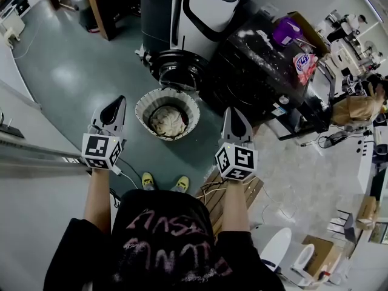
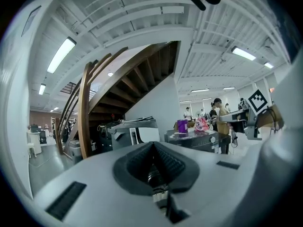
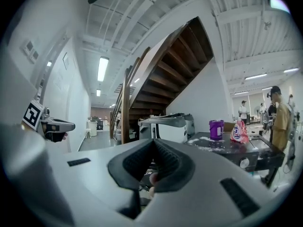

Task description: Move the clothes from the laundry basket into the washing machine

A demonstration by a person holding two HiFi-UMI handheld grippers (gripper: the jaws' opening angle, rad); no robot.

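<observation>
A round white laundry basket (image 1: 145, 99) stands on the floor with a pale bundle of clothes (image 1: 167, 121) inside. Behind it is the washing machine (image 1: 200, 17), its round dark drum opening (image 1: 179, 73) facing the basket. My left gripper (image 1: 116, 102) is held level to the left of the basket, jaws shut and empty. To the basket's right my right gripper (image 1: 234, 115) is also shut with nothing in it. Both gripper views look level across the room; the washing machine (image 2: 137, 132) (image 3: 166, 126) shows past the shut jaws. The basket is hidden in those views.
A dark counter (image 1: 260, 71) right of the washer carries a purple cup (image 1: 285, 30) and a pink packet (image 1: 303, 64). A wooden staircase (image 2: 94, 98) rises at the left. People stand by desks at the right (image 3: 280, 122). My yellow shoes (image 1: 163, 182) are just below the basket.
</observation>
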